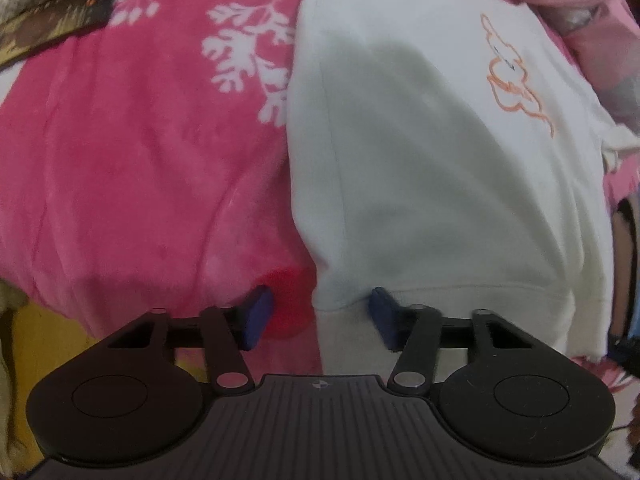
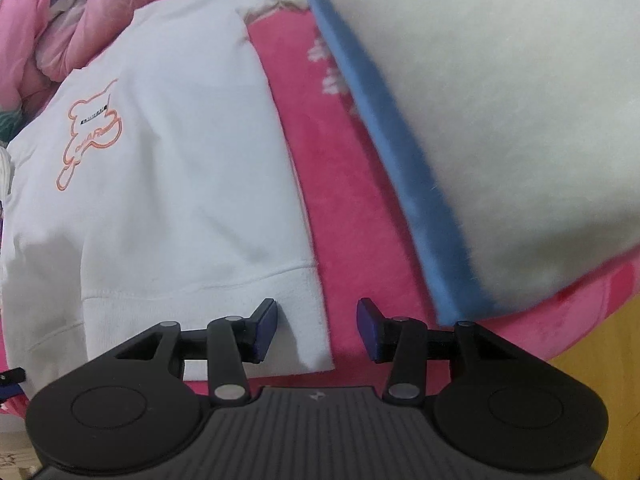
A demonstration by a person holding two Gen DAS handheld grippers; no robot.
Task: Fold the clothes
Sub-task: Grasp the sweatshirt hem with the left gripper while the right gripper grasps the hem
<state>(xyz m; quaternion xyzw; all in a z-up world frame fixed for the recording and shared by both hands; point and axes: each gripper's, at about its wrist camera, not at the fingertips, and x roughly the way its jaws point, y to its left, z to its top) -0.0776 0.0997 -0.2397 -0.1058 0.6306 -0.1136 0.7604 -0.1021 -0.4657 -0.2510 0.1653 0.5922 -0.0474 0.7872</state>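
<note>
White sweatshirt (image 2: 172,184) flat on fuzzy pink blanket (image 1: 132,168), ribbed hem at near edge, left gripper (image 1: 318,316) part-open straddling hem corner, right gripper (image 2: 316,328) part-open over opposite corner, gripping nothing.

Two wrist fisheyes, each looking steeply down along its own jaws, close above the bed. Left view: white sweatshirt (image 1: 440,160) filling the right half of the frame, pink blanket (image 1: 140,160) the left. Right view: same sweatshirt (image 2: 172,180) at left, blanket (image 2: 340,220) in the middle, cream pillow (image 2: 500,100) upper right. Shared: sweatshirt with orange print, blanket.
</note>
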